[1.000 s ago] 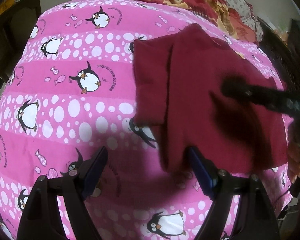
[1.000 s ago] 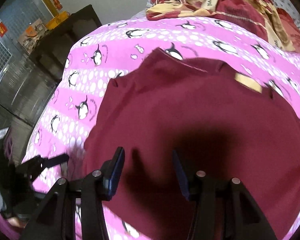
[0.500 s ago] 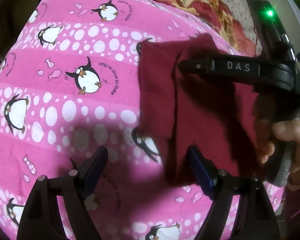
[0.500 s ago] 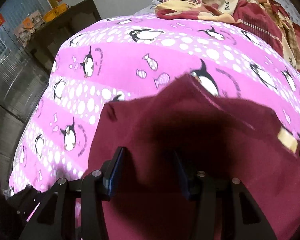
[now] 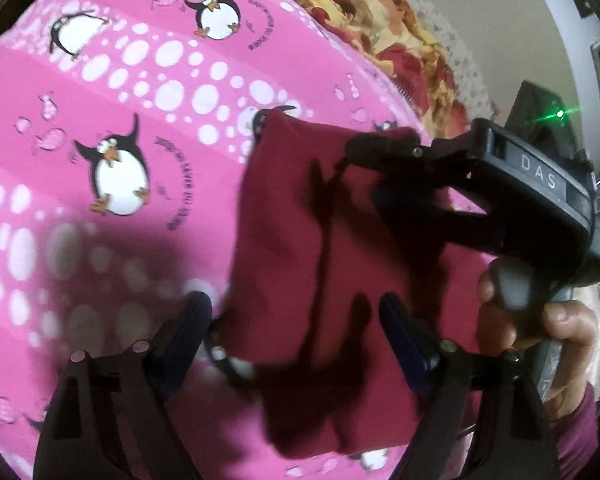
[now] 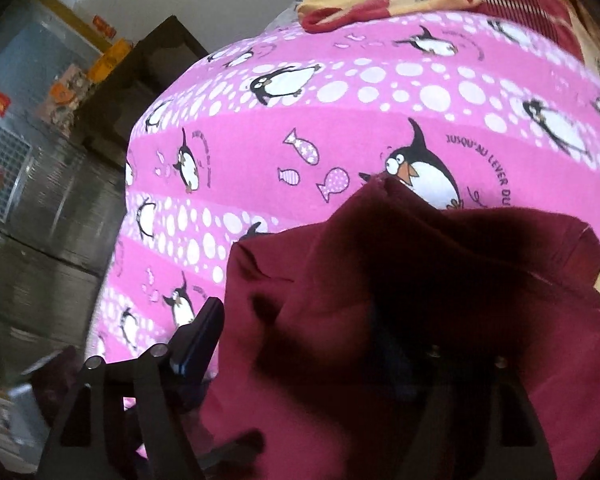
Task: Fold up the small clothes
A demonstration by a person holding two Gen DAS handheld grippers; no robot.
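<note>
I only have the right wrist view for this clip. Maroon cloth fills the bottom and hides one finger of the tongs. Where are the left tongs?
Observer: The left tongs are open and straddle the near edge of the maroon garment.
Operator: Is the garment flat at that end?
Observer: It lies on the penguin sheet, apparently with a flap folded in along its left side.
Operator: How do the right tongs look from outside?
Observer: The right tongs reach over the garment's far edge, and a bare hand grips their handle.

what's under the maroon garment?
The maroon garment lies on the pink penguin-print sheet, which shows on its far and left sides. Partly covered penguin prints peek out at its edges. Whatever lies beneath its middle is hidden.
</note>
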